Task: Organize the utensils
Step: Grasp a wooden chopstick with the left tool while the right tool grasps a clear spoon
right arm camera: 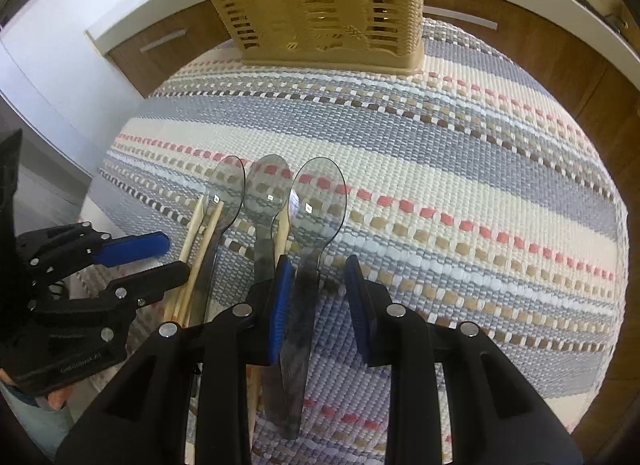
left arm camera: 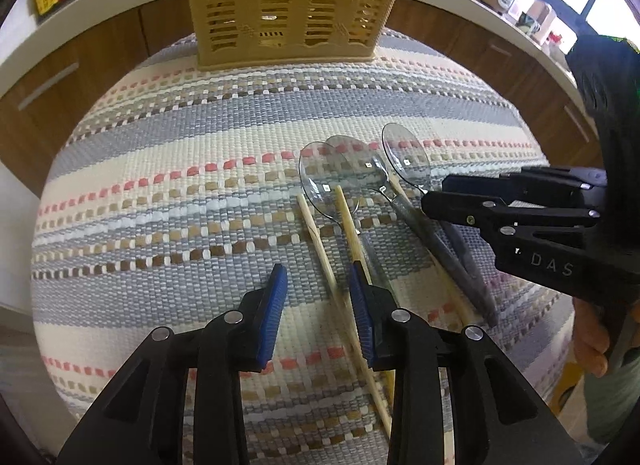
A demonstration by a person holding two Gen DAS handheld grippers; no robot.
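Right gripper [right arm camera: 318, 305] jaws spread, straddling spoon [right arm camera: 310, 249]; left gripper [left arm camera: 318, 317] spread; chopsticks [left arm camera: 320, 249], spoons all lie before basket [left arm camera: 296, 5], unsorted.

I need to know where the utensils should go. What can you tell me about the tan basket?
The tan basket is a slotted caddy, plastic by its look, with rows of horizontal openings in its walls and a solid base lip. It stands upright at the far edge of the striped woven mat, apart from the spoons and chopsticks. Its top is cut off from view; its contents cannot be made out.
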